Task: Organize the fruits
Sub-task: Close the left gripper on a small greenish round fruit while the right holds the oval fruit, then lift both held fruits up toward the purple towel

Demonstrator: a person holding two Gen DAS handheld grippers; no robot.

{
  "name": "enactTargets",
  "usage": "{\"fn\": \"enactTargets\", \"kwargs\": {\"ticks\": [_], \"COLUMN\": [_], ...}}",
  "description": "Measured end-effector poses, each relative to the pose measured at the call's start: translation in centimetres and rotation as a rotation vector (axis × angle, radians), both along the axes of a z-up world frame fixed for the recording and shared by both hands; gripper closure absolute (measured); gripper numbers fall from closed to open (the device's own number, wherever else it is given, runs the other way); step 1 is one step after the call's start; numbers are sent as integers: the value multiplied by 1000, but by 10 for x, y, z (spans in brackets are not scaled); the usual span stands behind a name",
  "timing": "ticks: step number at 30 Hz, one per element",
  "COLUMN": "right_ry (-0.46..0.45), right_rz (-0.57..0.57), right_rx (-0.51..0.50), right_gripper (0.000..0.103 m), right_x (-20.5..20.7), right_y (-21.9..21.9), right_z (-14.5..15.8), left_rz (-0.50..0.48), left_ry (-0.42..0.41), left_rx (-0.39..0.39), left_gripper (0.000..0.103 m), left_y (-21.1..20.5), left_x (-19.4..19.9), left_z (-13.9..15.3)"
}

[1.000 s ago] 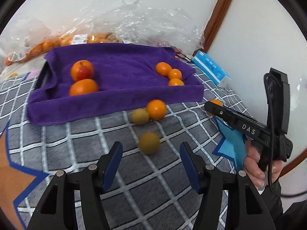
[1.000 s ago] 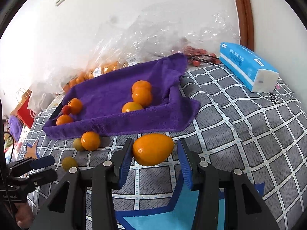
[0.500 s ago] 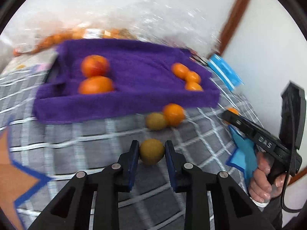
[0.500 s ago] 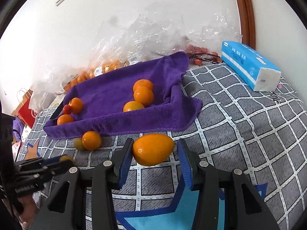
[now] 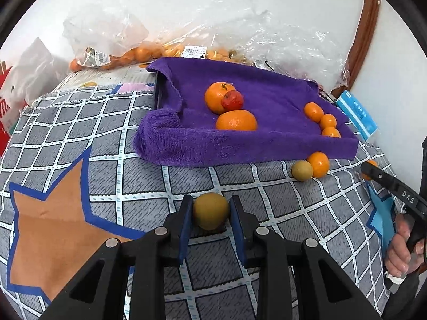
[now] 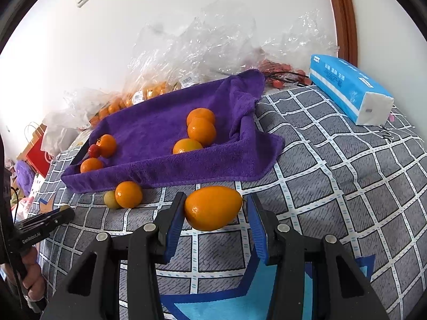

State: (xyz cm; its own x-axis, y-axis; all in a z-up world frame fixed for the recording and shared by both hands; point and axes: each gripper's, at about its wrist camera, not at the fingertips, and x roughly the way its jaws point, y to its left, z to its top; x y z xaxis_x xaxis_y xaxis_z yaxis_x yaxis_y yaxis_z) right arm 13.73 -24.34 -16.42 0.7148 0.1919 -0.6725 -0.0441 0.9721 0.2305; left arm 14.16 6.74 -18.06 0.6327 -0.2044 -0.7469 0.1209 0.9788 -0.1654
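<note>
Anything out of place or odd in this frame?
Two fruits, an orange one and a greenish one, lie on the checked cover just outside the purple towel-lined tray, touching each other. One small red fruit sits among the oranges inside.

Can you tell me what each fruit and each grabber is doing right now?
Left gripper: shut on the greenish fruit.
Greenish fruit: pinched between the pads.
Right gripper: around the oval orange fruit, right pad apart from it.
Oval orange fruit: touching the left pad.
Purple towel: lining a tray, fruits resting inside.
Small red fruit: leaning on an orange.
Tissue pack: lying flat.
</note>
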Motion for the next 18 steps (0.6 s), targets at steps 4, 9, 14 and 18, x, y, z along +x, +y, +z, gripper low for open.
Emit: {"fn": "enactTargets", "kwargs": {"ticks": [4, 9, 14, 18], "right_ry": [3, -3, 5, 11], "right_rz": [-2, 14, 17, 14], "right_rx": [1, -31, -40, -40], "right_gripper": [57, 57, 57, 57], "right_x": [0, -1, 1, 2], "right_y": [1, 8, 10, 9], "right_z": [1, 2, 1, 0], "left_rz": [0, 1, 8, 4], "left_ry": [2, 3, 3, 4], "left_rx": [-54, -55, -62, -65], "left_gripper": [76, 76, 76, 76], "left_y": [5, 4, 5, 5], "left_x": [1, 1, 0, 1], "left_z": [-1, -2, -2, -2]}}
